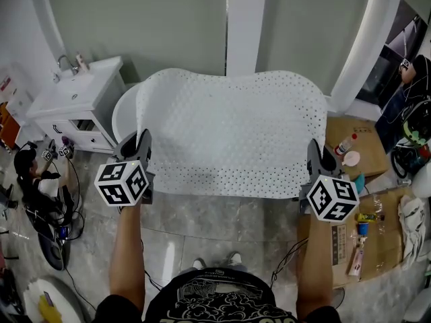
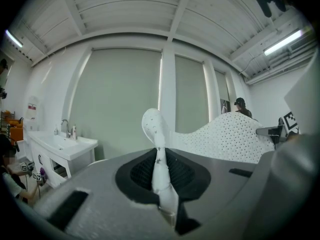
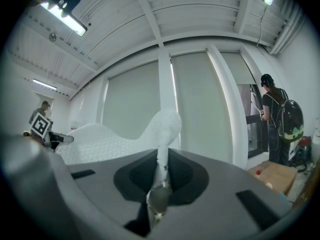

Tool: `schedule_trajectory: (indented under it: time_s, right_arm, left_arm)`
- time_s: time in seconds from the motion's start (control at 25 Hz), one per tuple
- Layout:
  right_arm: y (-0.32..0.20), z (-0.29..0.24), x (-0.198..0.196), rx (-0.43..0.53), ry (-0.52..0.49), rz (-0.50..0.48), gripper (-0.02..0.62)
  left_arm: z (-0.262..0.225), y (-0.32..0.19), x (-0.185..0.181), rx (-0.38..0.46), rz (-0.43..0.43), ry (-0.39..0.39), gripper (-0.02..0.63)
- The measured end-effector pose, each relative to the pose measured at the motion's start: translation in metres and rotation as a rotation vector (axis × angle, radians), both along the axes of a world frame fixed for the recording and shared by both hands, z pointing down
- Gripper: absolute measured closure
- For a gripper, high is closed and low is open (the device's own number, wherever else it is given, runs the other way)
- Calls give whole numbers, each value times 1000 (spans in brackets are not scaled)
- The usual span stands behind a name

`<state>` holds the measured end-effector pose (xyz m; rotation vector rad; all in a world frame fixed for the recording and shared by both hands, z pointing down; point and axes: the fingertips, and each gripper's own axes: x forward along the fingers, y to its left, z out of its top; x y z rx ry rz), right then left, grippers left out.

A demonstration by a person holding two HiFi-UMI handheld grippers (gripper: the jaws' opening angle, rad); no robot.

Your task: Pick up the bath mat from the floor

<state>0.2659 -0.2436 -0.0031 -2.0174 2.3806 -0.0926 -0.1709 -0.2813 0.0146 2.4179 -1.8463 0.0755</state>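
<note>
Bath mat [image 1: 229,136] (white, perforated) stretched between left hand-held gripper [image 1: 141,145] and right hand-held gripper [image 1: 316,153], each clamping an edge.

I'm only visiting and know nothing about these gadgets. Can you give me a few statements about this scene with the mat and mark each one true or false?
1. The bath mat is rolled up into a tube. False: it is spread out wide, held up between both grippers.
2. The left gripper is shut on one edge of the mat. True.
3. The right gripper holds a bottle. False: it is shut on the mat's other edge.
4. The mat is dotted with small holes. True.
5. A white sink cabinet stands at the left of the head view. True.
</note>
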Motion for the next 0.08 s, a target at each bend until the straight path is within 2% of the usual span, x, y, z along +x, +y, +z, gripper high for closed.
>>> schedule_trajectory:
  time_s: [0.08]
  right_arm:
    - [2, -1, 0, 1, -1, 1, 568]
  left_arm:
    - [-2, 1, 2, 1, 3, -1, 569]
